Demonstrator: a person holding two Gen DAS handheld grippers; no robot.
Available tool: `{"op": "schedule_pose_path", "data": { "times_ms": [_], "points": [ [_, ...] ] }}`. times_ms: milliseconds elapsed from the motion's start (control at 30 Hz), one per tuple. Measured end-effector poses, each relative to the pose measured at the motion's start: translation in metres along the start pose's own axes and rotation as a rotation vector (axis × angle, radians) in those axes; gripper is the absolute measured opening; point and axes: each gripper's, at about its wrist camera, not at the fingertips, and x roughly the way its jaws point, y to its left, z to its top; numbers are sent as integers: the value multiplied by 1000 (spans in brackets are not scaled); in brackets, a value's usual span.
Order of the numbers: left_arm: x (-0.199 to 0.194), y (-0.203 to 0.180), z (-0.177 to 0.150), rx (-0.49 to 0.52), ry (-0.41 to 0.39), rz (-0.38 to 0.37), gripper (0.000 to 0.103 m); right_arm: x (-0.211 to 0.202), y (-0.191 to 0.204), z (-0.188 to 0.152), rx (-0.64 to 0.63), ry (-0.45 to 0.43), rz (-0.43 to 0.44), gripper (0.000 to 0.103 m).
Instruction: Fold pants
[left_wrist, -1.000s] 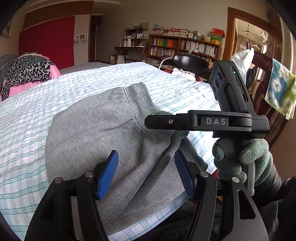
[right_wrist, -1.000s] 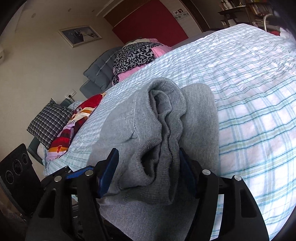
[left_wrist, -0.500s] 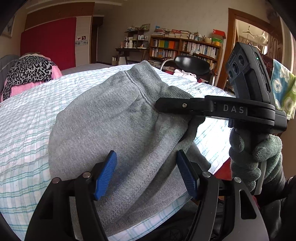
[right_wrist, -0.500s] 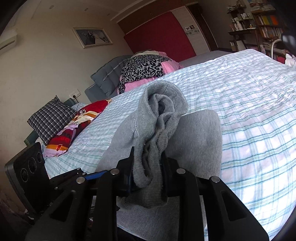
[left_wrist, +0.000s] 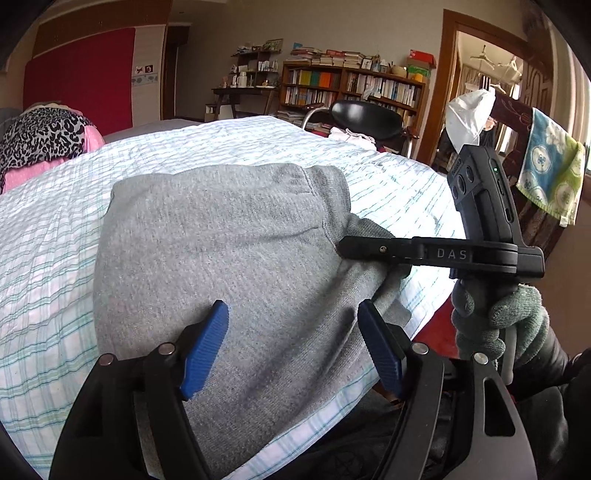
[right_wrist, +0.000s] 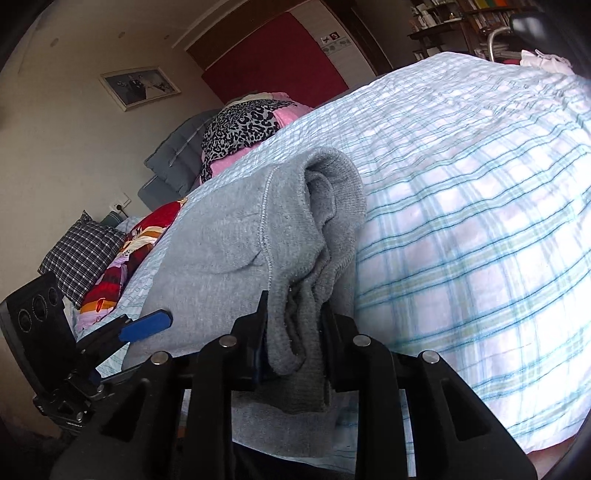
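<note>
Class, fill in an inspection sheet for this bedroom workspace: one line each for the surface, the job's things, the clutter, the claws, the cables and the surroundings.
Surface: bed under a white sheet with blue-green checks, rumpled.
Job's things: grey pants lying folded on the sheet, one bunched edge raised at the right side.
Clutter: leopard-print cloth on pink bedding at the head end; checked pillow and a red patterned cloth beside the bed.
Claws: left claw opening, blue pads apart above the pants, gripping nothing; right claw shut on the bunched pants edge.
Cables: nothing seen.
Surroundings: bookshelf, black chair, towel hanging by the doorway, framed picture on the wall.
</note>
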Motion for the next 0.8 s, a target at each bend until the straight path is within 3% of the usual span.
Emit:
{"op": "schedule_pose_path", "data": {
  "times_ms": [167, 433, 567, 733, 800],
  "points": [
    [-1, 12, 2, -67, 10, -63, 73, -2, 2, -1, -32, -5, -19, 28],
    [-14, 10, 18, -87, -57, 23, 73, -9, 11, -5, -104, -26, -78, 34],
    [6, -4, 21, 13, -16, 121, 73, -12, 17, -7, -134, -34, -109, 38],
    [23, -34, 6, 166, 34, 104, 72, -25, 24, 1, -158, -97, -126, 40],
    [24, -37, 2, 183, 34, 104, 72, -32, 30, 9, -162, -142, -107, 40]
  ]
}}
